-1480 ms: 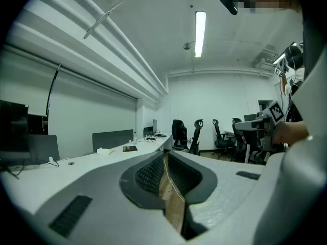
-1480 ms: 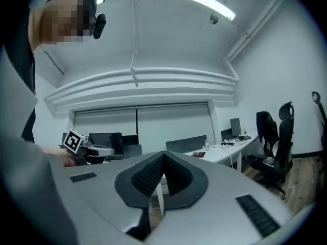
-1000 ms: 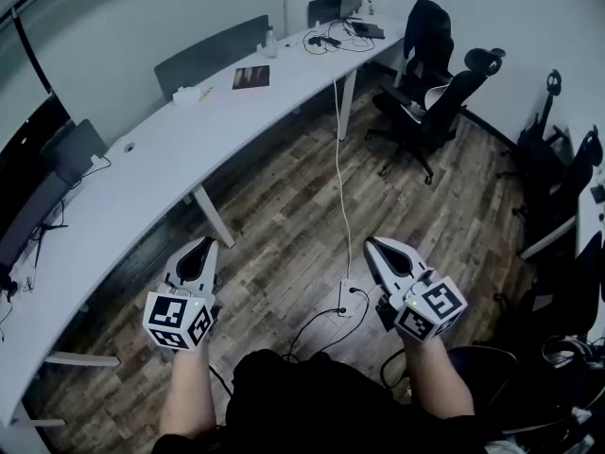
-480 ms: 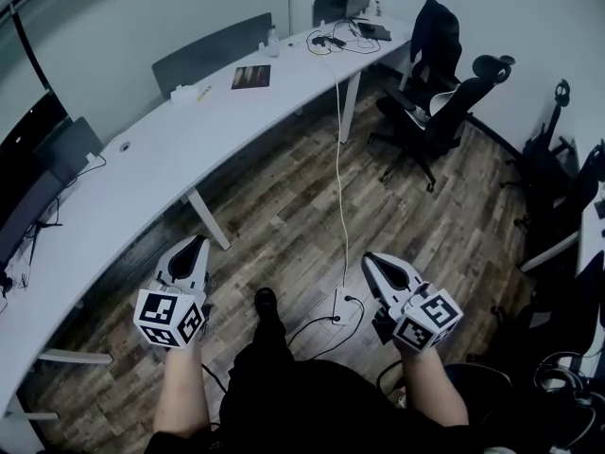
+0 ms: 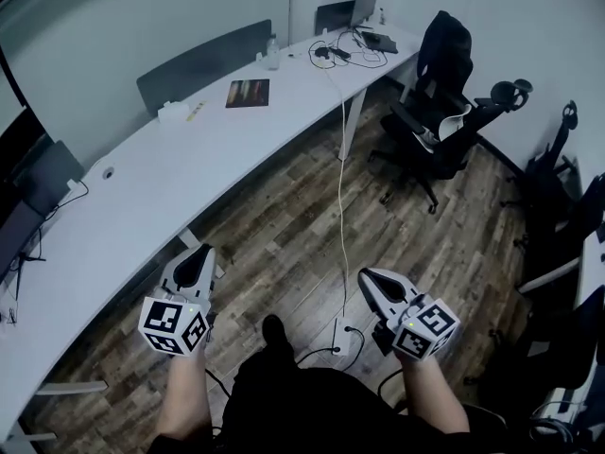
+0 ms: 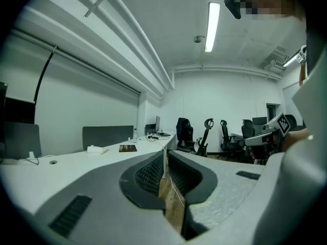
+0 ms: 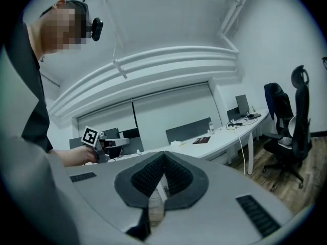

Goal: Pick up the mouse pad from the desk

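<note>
- The step in hand looked like the approach: the left hand-held gripper (image 5: 201, 253) and the right hand-held gripper (image 5: 367, 278) were both closed and empty.
- The mouse pad (image 5: 248, 93) lay flat on the table (image 5: 142, 176), well apart from both.
- The next move would call for getting closer, then opening the jaws at the pad's edge.

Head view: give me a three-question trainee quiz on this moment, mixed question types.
1. True or false: the mouse pad lies on the desk, touched by neither gripper.
2. The right gripper is: A open; B shut and empty; C shut on a cable.
3. Fill in: at the desk's far end stands an open ____.
Key: 1 true; 2 B; 3 laptop.
</note>
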